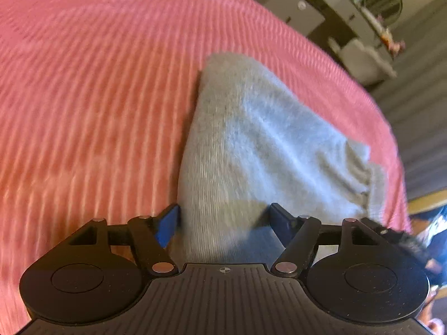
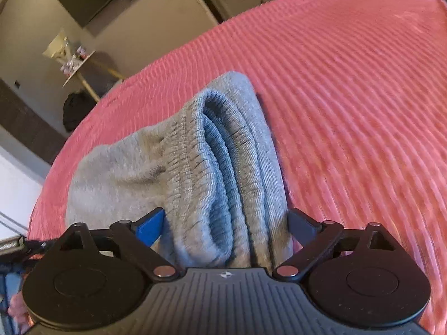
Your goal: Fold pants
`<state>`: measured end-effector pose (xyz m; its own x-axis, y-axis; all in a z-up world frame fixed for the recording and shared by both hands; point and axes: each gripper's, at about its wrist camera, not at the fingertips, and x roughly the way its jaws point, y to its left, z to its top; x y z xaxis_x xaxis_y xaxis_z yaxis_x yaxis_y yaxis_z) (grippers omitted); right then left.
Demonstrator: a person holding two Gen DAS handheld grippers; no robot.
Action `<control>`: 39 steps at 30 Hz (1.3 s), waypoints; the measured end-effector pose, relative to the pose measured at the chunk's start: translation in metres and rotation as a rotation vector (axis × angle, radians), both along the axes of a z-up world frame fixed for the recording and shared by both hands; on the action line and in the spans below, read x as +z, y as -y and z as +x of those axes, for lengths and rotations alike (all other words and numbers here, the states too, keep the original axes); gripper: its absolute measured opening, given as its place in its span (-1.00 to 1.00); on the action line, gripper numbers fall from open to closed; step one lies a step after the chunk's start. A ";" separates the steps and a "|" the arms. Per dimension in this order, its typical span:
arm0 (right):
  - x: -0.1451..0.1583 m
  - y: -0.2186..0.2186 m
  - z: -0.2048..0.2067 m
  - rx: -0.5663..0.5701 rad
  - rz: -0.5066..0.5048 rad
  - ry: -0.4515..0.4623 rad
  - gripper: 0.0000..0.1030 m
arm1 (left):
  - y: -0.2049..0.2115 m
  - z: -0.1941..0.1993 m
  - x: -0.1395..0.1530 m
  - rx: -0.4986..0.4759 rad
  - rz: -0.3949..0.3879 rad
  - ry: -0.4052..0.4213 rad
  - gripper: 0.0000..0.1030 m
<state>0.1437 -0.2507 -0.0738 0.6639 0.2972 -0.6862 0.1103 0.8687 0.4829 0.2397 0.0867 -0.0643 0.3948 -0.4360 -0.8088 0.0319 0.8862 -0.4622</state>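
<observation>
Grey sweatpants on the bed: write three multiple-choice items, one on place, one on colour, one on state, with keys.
1. Where do the grey sweatpants lie?
A. on the pink ribbed bedspread
B. on a wooden floor
C. in a basket

2. What colour are the pads on the gripper fingers?
A. red
B. blue
C. white

3. How does the right gripper stand to the ribbed waistband?
A. far off from it
B. fingers on either side of the bunched band
C. under the bedspread

Answers: 1 A, pink ribbing surrounds the cloth in both views. 2 B, a blue pad shows on a finger in each view. 3 B, the band fills the gap between the fingers; the left gripper likewise straddles cloth.
</observation>
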 end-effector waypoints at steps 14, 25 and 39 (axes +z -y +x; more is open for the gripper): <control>-0.003 -0.014 0.022 0.115 0.014 0.066 0.34 | 0.021 0.034 -0.010 -0.167 -0.024 0.092 -0.08; 0.016 -0.048 0.028 0.065 -0.133 0.076 0.10 | 0.036 0.027 0.013 -0.165 0.033 0.186 -0.40; 0.105 -0.030 0.051 -0.162 -0.240 0.182 0.91 | 0.027 0.036 0.083 0.012 0.189 0.339 0.05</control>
<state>0.1949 -0.2205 0.0317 0.8070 0.0225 -0.5901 0.1868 0.9382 0.2913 0.2756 0.0596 0.0186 0.6575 -0.2850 -0.6975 0.1435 0.9561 -0.2554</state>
